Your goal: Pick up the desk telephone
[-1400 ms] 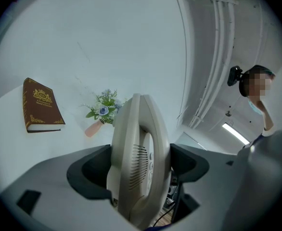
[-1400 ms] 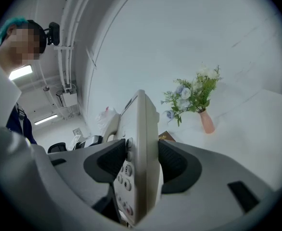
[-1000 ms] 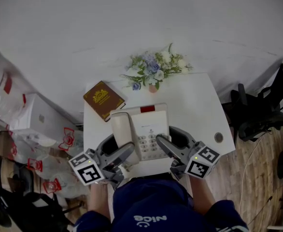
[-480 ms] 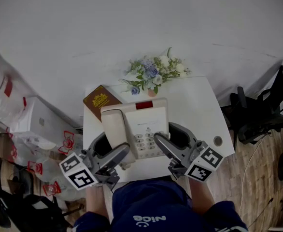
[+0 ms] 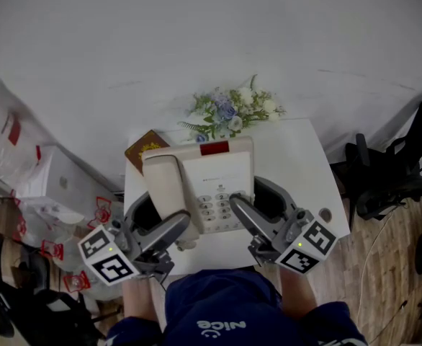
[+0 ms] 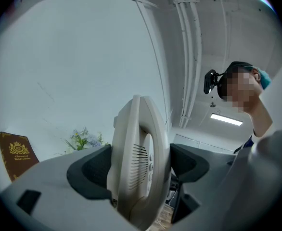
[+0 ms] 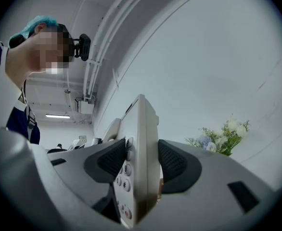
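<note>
The cream desk telephone (image 5: 204, 182), with its handset on the left and a red panel at the top, hangs above the white table (image 5: 297, 161), held from both sides. My left gripper (image 5: 169, 231) is shut on the handset side, and in the left gripper view its pads (image 6: 90, 172) press the phone's edge (image 6: 138, 158). On the keypad side my right gripper (image 5: 241, 216) is shut on the phone, whose keys (image 7: 127, 170) sit between the two pads. The phone's underside is hidden.
A flower bunch (image 5: 230, 110) stands at the table's back edge, and a brown book (image 5: 140, 150) lies partly under the raised phone. Plastic bags (image 5: 24, 157) pile at the left. A black chair (image 5: 394, 161) stands at the right. A wall rises behind.
Both grippers have risen with the telephone between them. It looks larger now and covers more of the brown book.
</note>
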Motion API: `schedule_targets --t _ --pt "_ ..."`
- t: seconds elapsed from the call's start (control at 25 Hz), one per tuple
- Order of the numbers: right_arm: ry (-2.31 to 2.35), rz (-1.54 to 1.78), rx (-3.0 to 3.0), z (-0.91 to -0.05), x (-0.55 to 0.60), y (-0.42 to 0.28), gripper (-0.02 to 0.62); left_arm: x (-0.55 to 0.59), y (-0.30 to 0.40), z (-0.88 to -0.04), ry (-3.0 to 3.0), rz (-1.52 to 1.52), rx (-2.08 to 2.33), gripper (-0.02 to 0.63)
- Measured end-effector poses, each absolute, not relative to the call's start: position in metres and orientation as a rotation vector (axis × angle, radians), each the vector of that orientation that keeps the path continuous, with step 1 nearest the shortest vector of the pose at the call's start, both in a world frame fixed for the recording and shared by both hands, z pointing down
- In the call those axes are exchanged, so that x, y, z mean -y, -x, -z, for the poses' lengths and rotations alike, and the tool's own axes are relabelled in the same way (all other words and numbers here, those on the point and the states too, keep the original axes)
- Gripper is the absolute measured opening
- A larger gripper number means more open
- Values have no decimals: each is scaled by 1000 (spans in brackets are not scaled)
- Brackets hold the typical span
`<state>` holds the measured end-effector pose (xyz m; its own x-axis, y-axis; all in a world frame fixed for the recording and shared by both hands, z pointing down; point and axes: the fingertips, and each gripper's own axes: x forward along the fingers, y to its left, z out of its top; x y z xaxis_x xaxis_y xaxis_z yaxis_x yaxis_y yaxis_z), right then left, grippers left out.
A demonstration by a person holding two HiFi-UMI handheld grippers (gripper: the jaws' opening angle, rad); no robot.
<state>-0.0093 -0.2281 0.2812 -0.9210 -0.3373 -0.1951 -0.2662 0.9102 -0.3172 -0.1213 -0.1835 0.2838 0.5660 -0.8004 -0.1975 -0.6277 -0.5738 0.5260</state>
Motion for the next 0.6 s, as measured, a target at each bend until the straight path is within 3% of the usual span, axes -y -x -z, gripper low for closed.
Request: schedule_targets --t 0.6 --pt "406 330 -2812 -259 235 6 230 188 117 -262 -2469 598 1183 385"
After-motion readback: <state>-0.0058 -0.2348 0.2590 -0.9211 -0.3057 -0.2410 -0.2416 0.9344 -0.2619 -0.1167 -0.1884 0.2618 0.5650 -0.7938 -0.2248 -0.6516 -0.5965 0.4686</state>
